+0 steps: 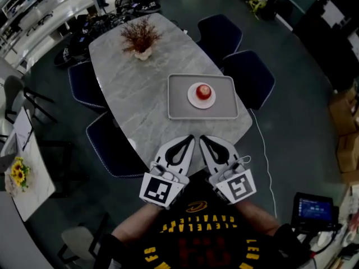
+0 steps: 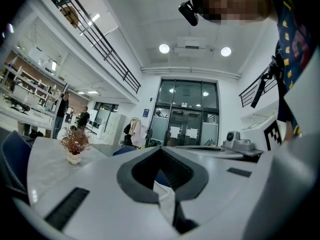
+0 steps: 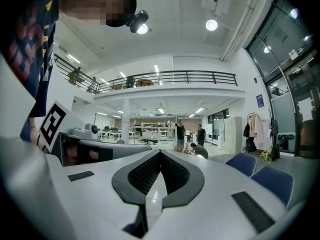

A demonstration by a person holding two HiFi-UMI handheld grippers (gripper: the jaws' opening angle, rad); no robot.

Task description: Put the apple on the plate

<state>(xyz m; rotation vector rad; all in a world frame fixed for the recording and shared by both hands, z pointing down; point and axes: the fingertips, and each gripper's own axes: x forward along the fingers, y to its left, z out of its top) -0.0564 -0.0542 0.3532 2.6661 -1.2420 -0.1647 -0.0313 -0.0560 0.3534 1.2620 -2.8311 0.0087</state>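
Observation:
A red apple (image 1: 203, 91) sits on a small white plate (image 1: 192, 98), which rests in a grey tray (image 1: 179, 108) on the marble table (image 1: 134, 88). Both grippers hover side by side over the table's near edge, well short of the tray. The left gripper (image 1: 190, 138) is shut with nothing between its jaws, and the left gripper view confirms it (image 2: 160, 150). The right gripper (image 1: 203, 138) is also shut and empty, its dark pads (image 3: 172, 171) meeting at the tip. Neither gripper view shows the apple or the plate.
A vase of dried twigs (image 1: 140, 39) stands at the table's far end. Dark blue chairs (image 1: 249, 74) ring the table, one (image 1: 109, 147) at the near left. A small table with sunflowers (image 1: 18, 172) is at the left, a lit screen (image 1: 314, 209) at the lower right.

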